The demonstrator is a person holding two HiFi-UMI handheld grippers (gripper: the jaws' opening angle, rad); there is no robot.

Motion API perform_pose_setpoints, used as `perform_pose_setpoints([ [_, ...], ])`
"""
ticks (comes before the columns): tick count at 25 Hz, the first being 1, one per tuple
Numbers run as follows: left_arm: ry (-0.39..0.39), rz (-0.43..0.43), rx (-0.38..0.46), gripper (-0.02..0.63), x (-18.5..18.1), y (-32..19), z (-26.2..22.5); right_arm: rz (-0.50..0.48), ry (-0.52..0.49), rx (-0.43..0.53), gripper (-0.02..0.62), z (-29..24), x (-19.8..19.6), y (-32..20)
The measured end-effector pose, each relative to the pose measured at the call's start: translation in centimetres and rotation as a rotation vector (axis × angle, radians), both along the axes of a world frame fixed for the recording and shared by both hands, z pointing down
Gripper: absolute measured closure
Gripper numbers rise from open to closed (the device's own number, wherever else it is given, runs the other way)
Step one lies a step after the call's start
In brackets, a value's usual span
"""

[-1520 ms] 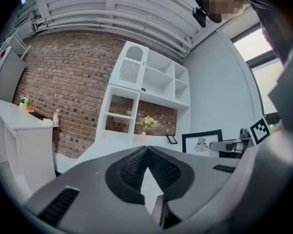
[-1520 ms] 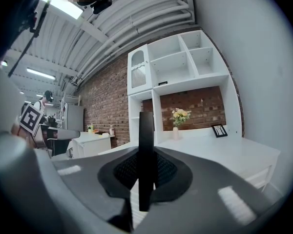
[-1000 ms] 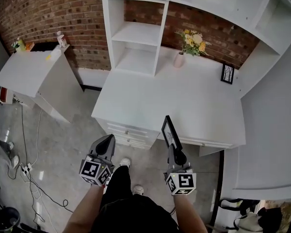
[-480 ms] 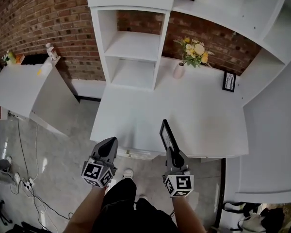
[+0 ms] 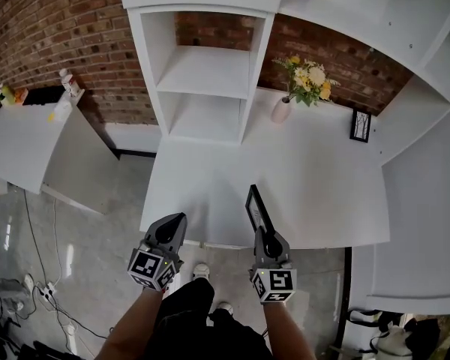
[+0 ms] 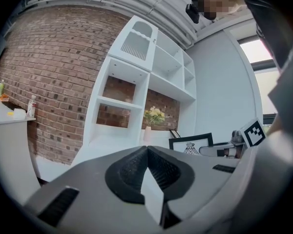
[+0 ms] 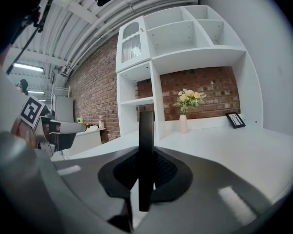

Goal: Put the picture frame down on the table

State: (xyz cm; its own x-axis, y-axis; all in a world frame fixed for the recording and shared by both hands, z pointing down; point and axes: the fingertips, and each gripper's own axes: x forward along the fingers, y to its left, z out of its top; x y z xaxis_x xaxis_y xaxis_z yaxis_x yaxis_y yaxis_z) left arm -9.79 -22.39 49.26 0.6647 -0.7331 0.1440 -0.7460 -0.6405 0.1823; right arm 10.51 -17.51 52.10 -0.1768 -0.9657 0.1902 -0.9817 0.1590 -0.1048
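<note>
My right gripper [image 5: 265, 236] is shut on a black picture frame [image 5: 255, 208], held edge-on and upright over the near edge of the white table [image 5: 322, 193]. In the right gripper view the picture frame [image 7: 146, 145] is a thin dark bar rising from between the jaws of the right gripper [image 7: 145, 179]. In the left gripper view the same picture frame [image 6: 191, 143] shows its white front with a dark emblem. My left gripper [image 5: 172, 227] hovers at the table's near left edge, shut and holding nothing; in its own view the left gripper [image 6: 147, 172] has its tips touching.
A pink vase of yellow flowers [image 5: 300, 85] stands at the back of the table. A second small black frame [image 5: 359, 125] leans at the back right. White open shelves [image 5: 206, 73] rise at the back left. A low white cabinet [image 5: 30, 137] with bottles stands on the left.
Both grippers and the held frame have come forward from in front of the drawers to over the table's near edge. The view has shifted closer to the table.
</note>
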Motion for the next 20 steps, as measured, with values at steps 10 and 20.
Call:
perform_pose_setpoints([
  [10, -0.001, 0.061, -0.008, 0.603, -0.2, -3.1, 0.3, 0.019, -0.010, -0.025, 0.565, 1.4, -1.7, -3.0],
  [20, 0.007, 0.116, -0.023, 0.603, 0.9, -4.8, 1.5, 0.006, 0.010, -0.061, 0.566, 2.6, -2.4, -4.7],
])
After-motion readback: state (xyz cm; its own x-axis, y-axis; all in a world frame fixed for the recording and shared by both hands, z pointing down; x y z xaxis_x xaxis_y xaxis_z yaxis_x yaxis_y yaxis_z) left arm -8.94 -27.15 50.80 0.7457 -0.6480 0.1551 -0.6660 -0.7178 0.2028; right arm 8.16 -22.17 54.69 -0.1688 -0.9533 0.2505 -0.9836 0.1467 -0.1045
